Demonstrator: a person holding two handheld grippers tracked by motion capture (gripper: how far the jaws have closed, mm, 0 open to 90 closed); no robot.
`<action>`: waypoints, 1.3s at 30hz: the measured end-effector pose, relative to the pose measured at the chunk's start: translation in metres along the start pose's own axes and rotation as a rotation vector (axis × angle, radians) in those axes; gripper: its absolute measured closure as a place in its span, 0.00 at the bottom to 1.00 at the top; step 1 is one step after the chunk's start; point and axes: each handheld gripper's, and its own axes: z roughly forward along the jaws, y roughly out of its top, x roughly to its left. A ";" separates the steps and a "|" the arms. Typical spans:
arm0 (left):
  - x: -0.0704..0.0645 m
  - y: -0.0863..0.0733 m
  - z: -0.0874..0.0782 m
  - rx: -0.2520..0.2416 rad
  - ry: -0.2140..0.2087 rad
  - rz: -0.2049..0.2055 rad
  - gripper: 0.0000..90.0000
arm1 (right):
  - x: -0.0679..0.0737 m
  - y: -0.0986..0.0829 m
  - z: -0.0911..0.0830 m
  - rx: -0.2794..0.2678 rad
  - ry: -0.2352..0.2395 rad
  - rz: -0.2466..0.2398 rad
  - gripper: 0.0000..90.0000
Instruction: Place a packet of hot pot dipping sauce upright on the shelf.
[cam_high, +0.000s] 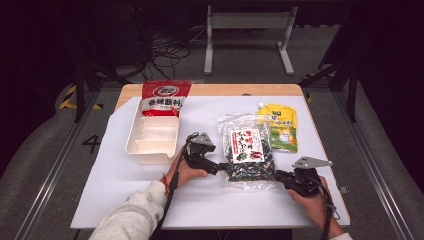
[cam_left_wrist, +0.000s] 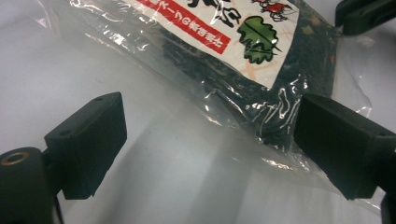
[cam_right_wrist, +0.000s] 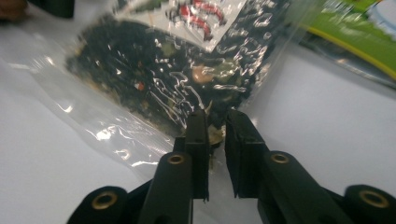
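Note:
A clear bag of dark dried food (cam_high: 247, 152) with a white and red label lies flat in the middle of the white sheet. My left gripper (cam_high: 222, 167) sits at the bag's near left edge. In the left gripper view that gripper (cam_left_wrist: 210, 140) is open wide, low over the sheet, with the bag's (cam_left_wrist: 243, 60) clear edge running between its jaws. My right gripper (cam_high: 279, 175) is at the bag's near right corner. In the right gripper view it (cam_right_wrist: 216, 123) is shut on the clear film at the bag's (cam_right_wrist: 177, 70) corner.
A white divided tray (cam_high: 150, 156) stands at the left, with a red bag (cam_high: 164, 97) propped at its far end. A yellow and green pouch (cam_high: 282, 127) lies right of the clear bag, and its green edge (cam_right_wrist: 355, 28) appears beyond the bag.

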 end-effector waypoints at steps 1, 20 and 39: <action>0.000 0.000 0.000 0.000 0.000 0.000 0.11 | 0.000 0.000 0.000 0.000 0.000 0.000 0.89; 0.008 0.019 0.022 -0.029 -0.107 -0.047 0.21 | -0.005 -0.003 0.009 0.003 0.020 -0.077 0.91; 0.017 0.045 0.025 -0.115 -0.181 -0.094 0.66 | -0.002 -0.005 0.008 -0.009 0.011 -0.125 0.92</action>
